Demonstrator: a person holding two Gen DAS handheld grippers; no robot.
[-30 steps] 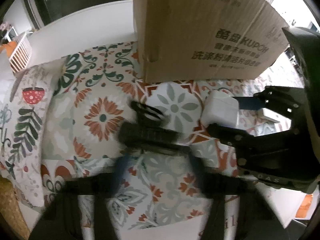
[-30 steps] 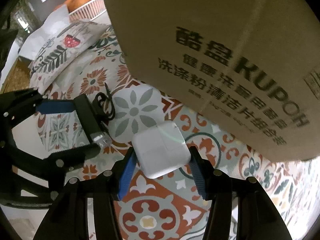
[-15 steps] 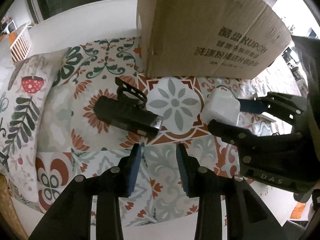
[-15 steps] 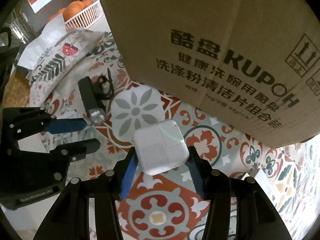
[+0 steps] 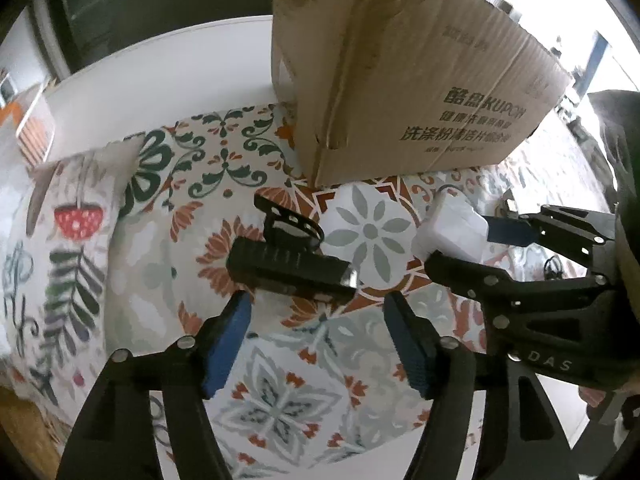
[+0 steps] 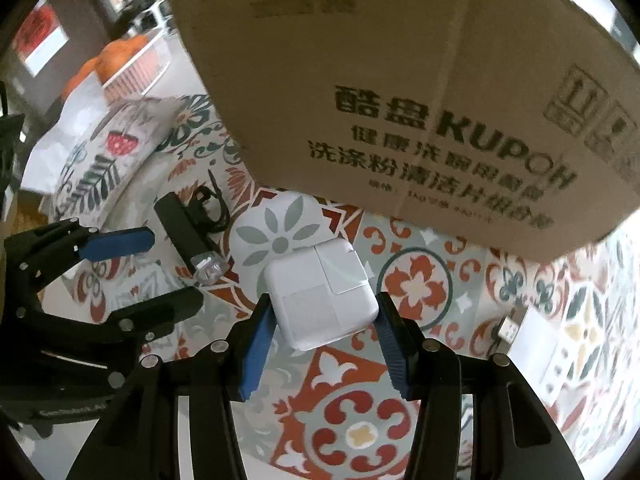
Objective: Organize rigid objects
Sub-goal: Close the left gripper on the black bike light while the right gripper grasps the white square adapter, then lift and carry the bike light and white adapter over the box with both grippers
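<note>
You worked over a patterned tablecloth (image 5: 224, 168) of floral tiles spread on a white table (image 5: 168, 68). Beyond the table's far edge stood a dark glass pane (image 5: 132, 8). Bright daylight came from windows (image 5: 532, 4) right of that pane.

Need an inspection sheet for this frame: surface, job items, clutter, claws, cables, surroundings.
Surface: patterned tile cloth over a white table.
Job's things: white charger block; black flashlight with a strap loop, lying flat; cardboard box standing behind both.
Clutter: printed pillow; small white item at the cloth's right edge.
Claws: left claw opening, nothing between its pads; right claw shut on the charger block.
Cables: nothing seen.
Surroundings: white basket of oranges, dark window.
</note>
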